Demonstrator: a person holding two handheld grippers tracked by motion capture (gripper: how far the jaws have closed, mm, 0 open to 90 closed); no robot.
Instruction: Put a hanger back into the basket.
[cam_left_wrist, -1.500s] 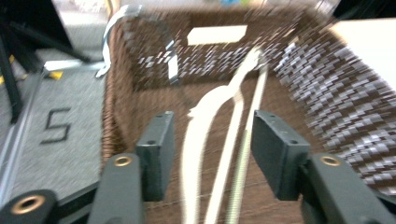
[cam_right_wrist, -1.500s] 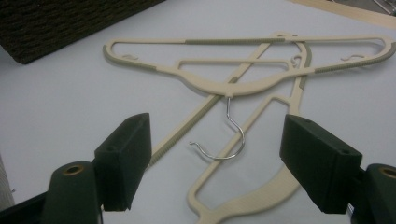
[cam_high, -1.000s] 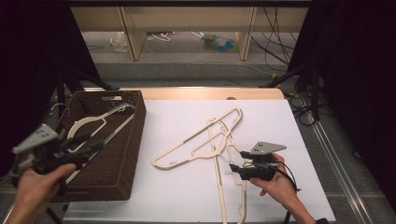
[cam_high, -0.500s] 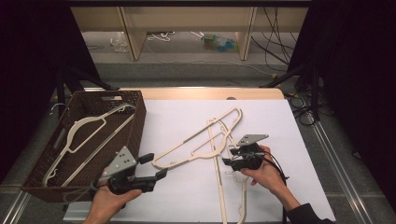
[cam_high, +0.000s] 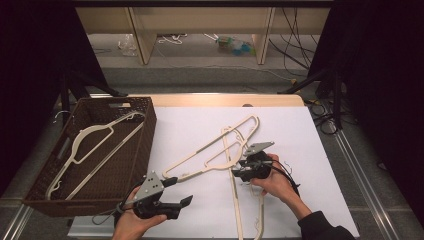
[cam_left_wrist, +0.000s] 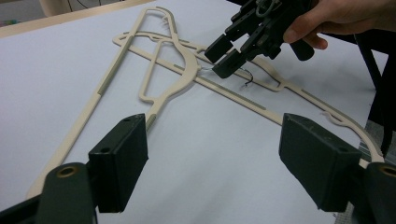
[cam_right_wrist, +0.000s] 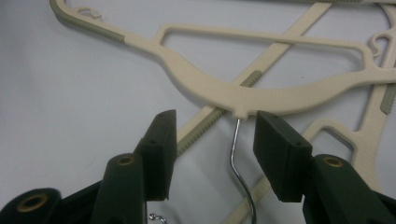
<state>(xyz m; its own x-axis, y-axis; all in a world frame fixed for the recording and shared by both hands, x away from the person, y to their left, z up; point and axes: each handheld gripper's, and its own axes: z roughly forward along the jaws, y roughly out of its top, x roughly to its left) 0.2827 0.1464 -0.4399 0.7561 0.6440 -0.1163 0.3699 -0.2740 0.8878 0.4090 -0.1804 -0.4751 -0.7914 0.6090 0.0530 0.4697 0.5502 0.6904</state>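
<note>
Two cream hangers (cam_high: 220, 150) lie crossed on the white table (cam_high: 310, 150). Right gripper (cam_right_wrist: 212, 140): jaws half-wide, just closing, straddling the upper hanger's metal hook (cam_right_wrist: 236, 154) without touching it. Left gripper (cam_left_wrist: 212, 161): wide, just opening, empty. Basket (cam_high: 142, 150): a third hanger (cam_high: 90, 150).

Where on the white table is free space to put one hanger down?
The white table is bare between the basket and the crossed hangers, and along its right edge. The middle is crowded: hangers overlap beneath the right gripper. The left gripper occupies the near edge.
</note>
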